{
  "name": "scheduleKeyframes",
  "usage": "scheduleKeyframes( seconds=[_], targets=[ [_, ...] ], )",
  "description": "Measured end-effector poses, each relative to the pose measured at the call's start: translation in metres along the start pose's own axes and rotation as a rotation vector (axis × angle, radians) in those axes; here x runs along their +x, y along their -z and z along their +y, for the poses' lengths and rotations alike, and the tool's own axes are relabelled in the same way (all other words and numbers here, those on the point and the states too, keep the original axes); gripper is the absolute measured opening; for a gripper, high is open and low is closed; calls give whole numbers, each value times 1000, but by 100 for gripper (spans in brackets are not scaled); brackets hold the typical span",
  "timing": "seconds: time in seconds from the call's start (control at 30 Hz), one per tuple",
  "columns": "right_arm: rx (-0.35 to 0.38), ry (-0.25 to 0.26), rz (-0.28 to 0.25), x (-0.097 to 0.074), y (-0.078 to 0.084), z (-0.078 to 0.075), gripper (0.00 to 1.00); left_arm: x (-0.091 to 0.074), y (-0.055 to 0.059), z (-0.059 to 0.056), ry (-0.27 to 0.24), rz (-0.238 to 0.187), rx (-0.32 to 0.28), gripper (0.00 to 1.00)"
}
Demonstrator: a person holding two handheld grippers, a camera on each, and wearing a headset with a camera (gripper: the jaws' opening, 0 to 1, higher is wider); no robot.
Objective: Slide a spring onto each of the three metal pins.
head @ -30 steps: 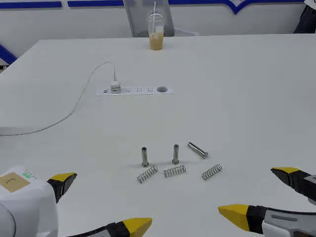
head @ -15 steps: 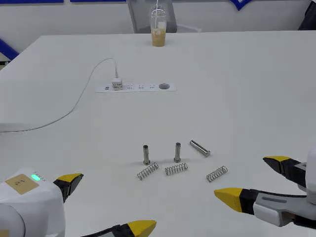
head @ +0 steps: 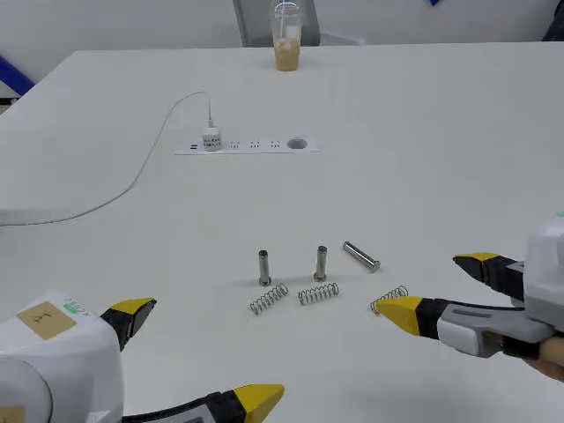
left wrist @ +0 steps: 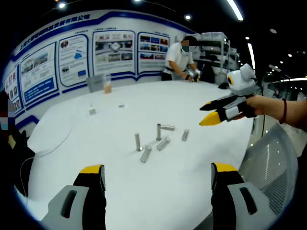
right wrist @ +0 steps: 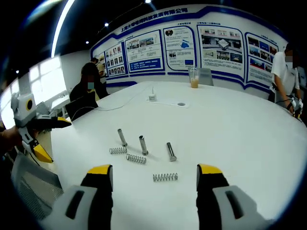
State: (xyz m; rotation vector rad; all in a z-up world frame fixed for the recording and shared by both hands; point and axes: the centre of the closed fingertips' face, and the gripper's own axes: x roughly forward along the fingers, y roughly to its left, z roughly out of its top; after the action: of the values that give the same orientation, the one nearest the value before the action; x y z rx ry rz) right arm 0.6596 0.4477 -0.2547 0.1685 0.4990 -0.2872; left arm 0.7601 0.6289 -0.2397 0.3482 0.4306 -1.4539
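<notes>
Head view looks forward and down over the white desk (head: 423, 132) from its near edge, with the pins (head: 321, 262) and springs (head: 318, 293) at mid-distance. Left gripper view sits low at the desk's edge, facing along its own fingers (left wrist: 91, 170) toward that cluster. Right gripper view, closer in, faces it from the other side. Each gripper view takes in the opposite gripper: the right gripper (left wrist: 205, 114) and the left gripper (right wrist: 53, 139).

On the bench (head: 458, 132), left pin (head: 263, 267) and middle pin (head: 321, 263) stand upright, right pin (head: 360, 256) lies beside them, a row of springs (head: 318, 293) just before, power strip (head: 247, 145) and cup (head: 286, 44) well behind.
</notes>
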Motion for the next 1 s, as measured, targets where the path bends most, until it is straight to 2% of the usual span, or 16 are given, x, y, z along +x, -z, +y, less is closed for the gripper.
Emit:
scheduleKeyframes(
  seconds=[0.6,0.7,1.0],
  targets=[
    [-12,-40,21,40,-15,-14,58,8,0,-2,12,-3,2,92],
    [-1,-44,14,46,-20,-14,56,10,0,-2,13,-4,5,92],
    [-13,-65,52,69,-24,-12,51,14,0,-2,21,-3,7,92]
  ],
)
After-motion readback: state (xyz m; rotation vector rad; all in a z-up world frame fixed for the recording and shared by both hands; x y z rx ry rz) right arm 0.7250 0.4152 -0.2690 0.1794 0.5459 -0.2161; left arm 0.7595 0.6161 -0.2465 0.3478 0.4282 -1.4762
